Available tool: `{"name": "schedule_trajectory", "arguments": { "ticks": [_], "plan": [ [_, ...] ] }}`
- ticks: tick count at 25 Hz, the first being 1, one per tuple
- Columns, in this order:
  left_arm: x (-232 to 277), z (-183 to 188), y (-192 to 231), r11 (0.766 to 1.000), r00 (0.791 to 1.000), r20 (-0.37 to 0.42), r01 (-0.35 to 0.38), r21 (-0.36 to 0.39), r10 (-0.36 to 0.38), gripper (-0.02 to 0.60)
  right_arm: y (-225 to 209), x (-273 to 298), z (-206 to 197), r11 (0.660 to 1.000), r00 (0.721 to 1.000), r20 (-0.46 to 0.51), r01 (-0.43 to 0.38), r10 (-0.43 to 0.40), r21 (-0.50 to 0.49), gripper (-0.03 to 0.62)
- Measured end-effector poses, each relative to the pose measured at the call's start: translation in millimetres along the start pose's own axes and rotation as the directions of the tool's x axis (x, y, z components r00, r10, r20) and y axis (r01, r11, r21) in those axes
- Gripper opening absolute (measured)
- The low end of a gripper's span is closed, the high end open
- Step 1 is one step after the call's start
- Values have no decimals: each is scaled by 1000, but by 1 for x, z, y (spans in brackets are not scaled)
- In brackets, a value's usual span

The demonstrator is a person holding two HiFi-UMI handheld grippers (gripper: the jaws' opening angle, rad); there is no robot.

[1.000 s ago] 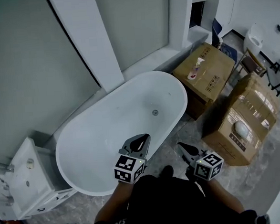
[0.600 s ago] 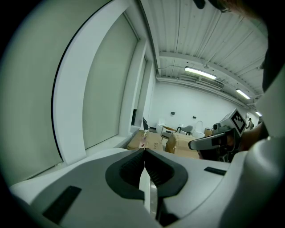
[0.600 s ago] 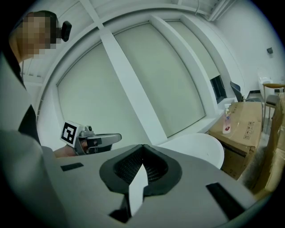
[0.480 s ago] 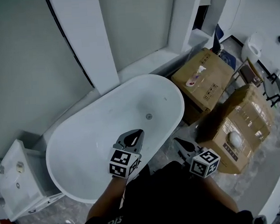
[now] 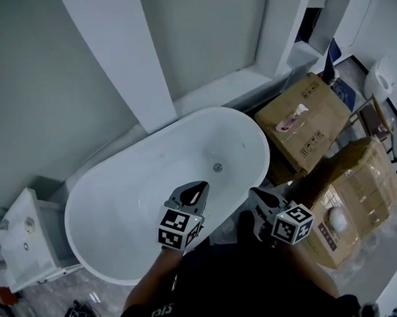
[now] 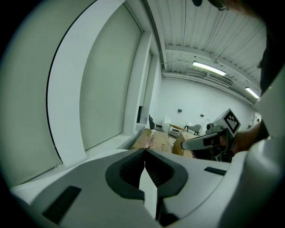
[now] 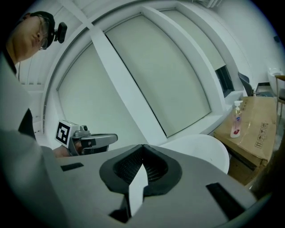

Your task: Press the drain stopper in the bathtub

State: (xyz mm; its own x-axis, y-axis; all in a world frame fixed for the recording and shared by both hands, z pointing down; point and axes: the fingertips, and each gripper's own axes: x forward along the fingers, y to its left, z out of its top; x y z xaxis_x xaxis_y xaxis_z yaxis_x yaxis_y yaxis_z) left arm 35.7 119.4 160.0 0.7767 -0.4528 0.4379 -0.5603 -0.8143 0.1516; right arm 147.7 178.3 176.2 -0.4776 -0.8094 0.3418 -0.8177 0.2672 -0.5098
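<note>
A white oval bathtub (image 5: 121, 214) lies below me, and its small round metal drain stopper (image 5: 218, 167) sits on the tub floor toward the right end. My left gripper (image 5: 199, 187) hovers over the tub's near rim, jaws shut and empty, well short of the stopper. My right gripper (image 5: 256, 193) is held just outside the tub's right end, also shut with nothing in it. In the right gripper view the tub's rim (image 7: 202, 149) shows beyond the closed jaws (image 7: 143, 146), with the left gripper (image 7: 91, 140) to the left. The left gripper view shows its shut jaws (image 6: 144, 151).
Two large cardboard boxes (image 5: 304, 123) (image 5: 353, 191) stand right of the tub; a bottle (image 7: 236, 120) lies on the nearer one. A white cabinet (image 5: 21, 238) sits at the tub's left end. A window wall with a slanted white column (image 5: 121, 65) runs behind.
The head view has shifted, so the tub sits slightly more to the right. The right gripper has come up closer to the tub's end. The left gripper stays over the near rim.
</note>
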Motion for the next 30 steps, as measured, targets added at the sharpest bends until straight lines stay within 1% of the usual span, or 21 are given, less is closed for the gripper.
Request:
{"name": "schedule_trajectory", "arguments": {
  "ticks": [2, 4, 6, 8, 10, 12, 14, 18, 21, 25, 28, 30],
  "plan": [
    [20, 10, -1, 999, 999, -3, -41, -30, 41, 17, -20, 2, 13, 999, 999, -28, -37, 37, -19, 14],
    [41, 17, -3, 996, 997, -12, -76, -40, 75, 17, -46, 3, 25, 998, 997, -53, -60, 58, -34, 14],
    [60, 22, -2, 992, 994, -18, -113, -57, 112, 17, -69, 5, 34, 996, 993, -75, -88, 86, -21, 14],
    [72, 23, 0, 982, 988, -19, -155, -106, 154, 17, -84, 7, 37, 991, 986, -104, -132, 131, 0, 14],
    [78, 17, 3, 967, 979, -30, -205, -150, 203, 17, -94, 10, 35, 985, 974, -147, -174, 171, -3, 14],
    [83, 11, 7, 955, 968, -45, -252, -159, 248, 17, -102, 17, 31, 979, 963, -183, -203, 197, -14, 14],
    [87, 5, 9, 945, 959, -58, -282, -166, 276, 17, -107, 23, 27, 973, 953, -209, -228, 220, -17, 14],
    [87, -8, 11, 926, 948, -68, -318, -201, 311, 17, -111, 38, 19, 962, 930, -270, -269, 250, -35, 14],
    [87, -12, 21, 922, 943, -65, -333, -198, 327, 17, -112, 55, 16, 958, 916, -311, -283, 253, -54, 14],
    [91, -22, 49, 921, 940, -70, -340, -191, 333, 17, -108, 92, 15, 953, 905, -352, -288, 239, -92, 14],
    [101, -35, 77, 917, 944, -90, -330, -223, 318, 17, -112, 126, 12, 957, 897, -382, -276, 222, -93, 14],
    [110, -40, 98, 917, 945, -92, -327, -228, 314, 17, -120, 150, 4, 958, 885, -414, -273, 213, -91, 14]
  ]
}}
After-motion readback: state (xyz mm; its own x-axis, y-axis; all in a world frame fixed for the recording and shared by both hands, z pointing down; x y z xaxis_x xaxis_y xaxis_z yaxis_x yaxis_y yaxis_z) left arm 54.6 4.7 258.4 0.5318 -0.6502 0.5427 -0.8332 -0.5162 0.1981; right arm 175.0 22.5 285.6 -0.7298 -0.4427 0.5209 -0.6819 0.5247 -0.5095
